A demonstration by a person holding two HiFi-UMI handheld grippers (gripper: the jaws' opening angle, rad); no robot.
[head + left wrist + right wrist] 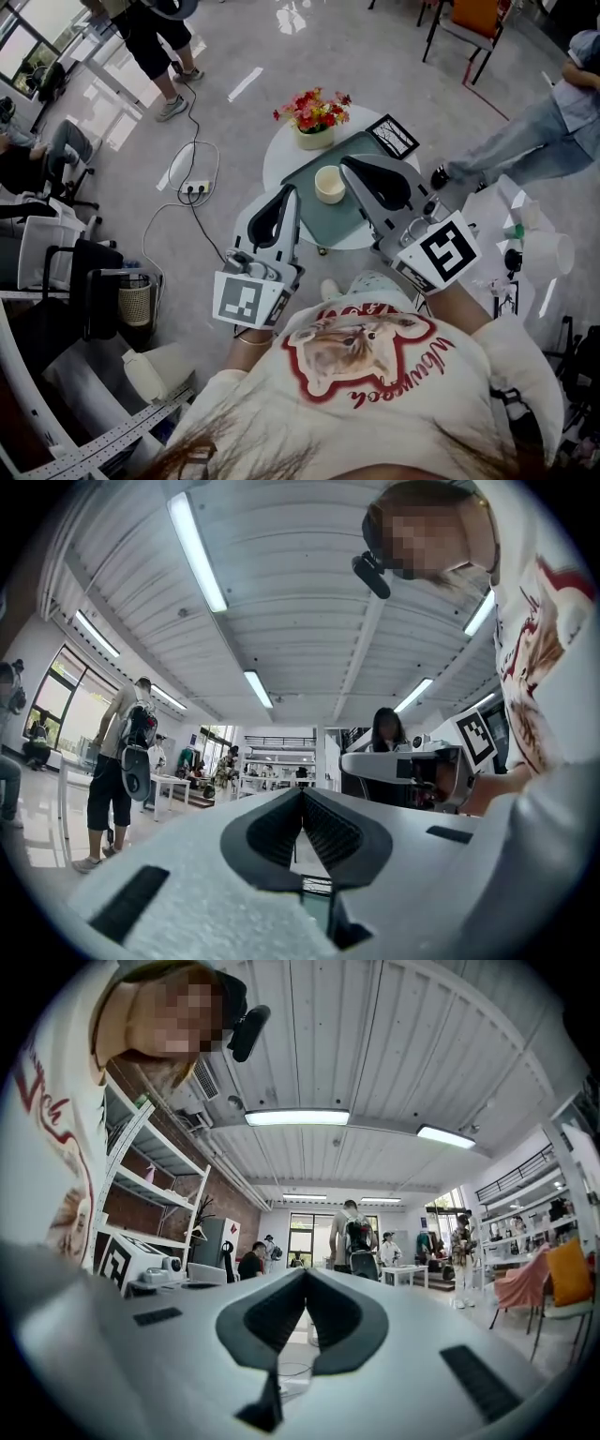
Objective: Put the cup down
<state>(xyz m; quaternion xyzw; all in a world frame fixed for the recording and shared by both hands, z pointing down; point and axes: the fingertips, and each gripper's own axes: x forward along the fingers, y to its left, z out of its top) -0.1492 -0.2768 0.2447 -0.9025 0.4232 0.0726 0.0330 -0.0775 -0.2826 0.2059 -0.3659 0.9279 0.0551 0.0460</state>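
Cup (329,184), frame centre, stands on the tabletop (278,164): likely light, rigid, chippable; grip its rim. Left tongs (302,794), right tongs (305,1274): closed, empty.

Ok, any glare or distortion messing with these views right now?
Head view: glare streaks on the shiny floor, cup sharp and evenly lit. Left gripper view and right gripper view: strong fisheye bend, dark corners, bright ceiling lights.

Round bench (279,164) carries flower pot (314,120), framed picture (394,136) and green tray (323,222). Power strip (195,187) lies on floor; bin (136,300) stands near chairs.
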